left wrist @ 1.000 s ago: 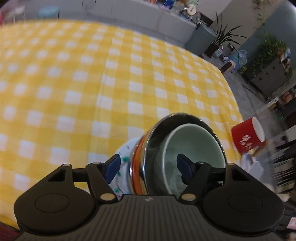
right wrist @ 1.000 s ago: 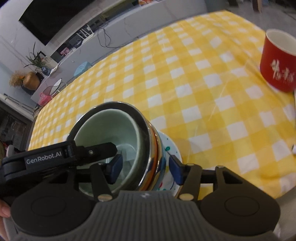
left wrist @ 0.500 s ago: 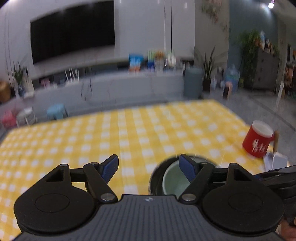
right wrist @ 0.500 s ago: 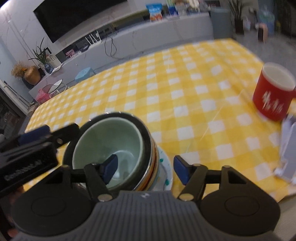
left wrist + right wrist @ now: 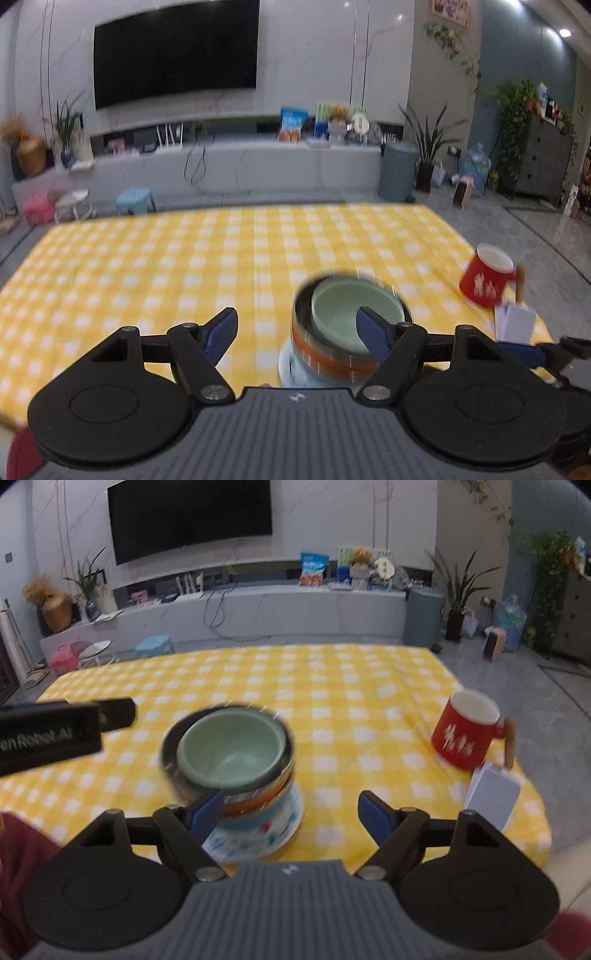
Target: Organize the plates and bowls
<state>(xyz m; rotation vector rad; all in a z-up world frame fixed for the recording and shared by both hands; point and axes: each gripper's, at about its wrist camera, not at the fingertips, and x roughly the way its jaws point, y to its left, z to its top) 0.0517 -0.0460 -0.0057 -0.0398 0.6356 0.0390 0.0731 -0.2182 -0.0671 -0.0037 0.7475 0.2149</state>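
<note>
A nested stack stands near the front edge of the desk [image 5: 369,686], draped in a yellow checked cloth: a pale green bowl [image 5: 231,751] sits inside a dark steel bowl [image 5: 173,771] over an orange-banded one, all on a patterned plate [image 5: 258,834]. Both tools hang clear of it: the left hand-held gripper [image 5: 297,330] has its jaws apart and empty, and the right hand-held gripper [image 5: 290,812], whose jaws have just been opening, grips nothing. No other plates or bowls show, so the stacking looks complete. A red mug [image 5: 463,734] stands well right, outside the task.
</note>
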